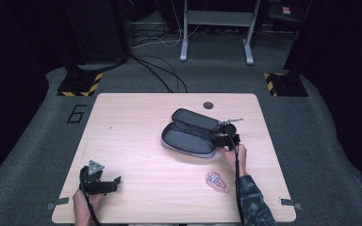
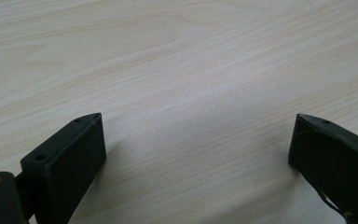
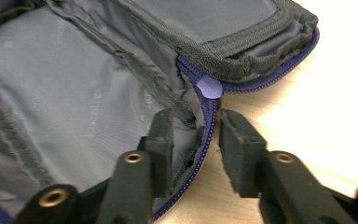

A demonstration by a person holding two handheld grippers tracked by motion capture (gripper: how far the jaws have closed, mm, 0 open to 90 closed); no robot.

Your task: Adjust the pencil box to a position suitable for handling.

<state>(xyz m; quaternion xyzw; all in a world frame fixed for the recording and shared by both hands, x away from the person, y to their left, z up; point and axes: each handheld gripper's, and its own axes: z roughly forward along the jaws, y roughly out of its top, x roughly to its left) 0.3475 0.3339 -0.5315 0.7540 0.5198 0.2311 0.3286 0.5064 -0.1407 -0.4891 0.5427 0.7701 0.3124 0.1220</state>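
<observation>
Pouch (image 1: 195, 133) lies open like a book a little right of the table's middle, one half flat, the other leaning up behind it.

Start at your left: the left gripper (image 1: 104, 184) rests near the front left corner of the table (image 1: 136, 136), well apart from everything. In the left gripper view its jaws stand wide apart with nothing but bare wood between them.

Moving right, the pouch looks like soft woven fabric with a grey lining (image 3: 65, 84) and a purple zip (image 3: 207, 121) round the edge. Judge it light and floppy: it will likely fold, drag or lift rather than stay put when you pull one side. The stitched rim by the zip is the firmest part, so take hold there rather than on the slack lining.

Your right gripper (image 1: 227, 136) is at the pouch's right end. In the right gripper view its jaws are part spread and straddle the zip edge, one inside on the lining, one outside over the table; they do not look clamped yet.

Nearer you, just left of your right forearm, a small patterned patch (image 1: 217, 181) lies flat, apart from the pouch. A dark hole (image 1: 208, 105) sits near the table's far edge. Neither blocks you.
</observation>
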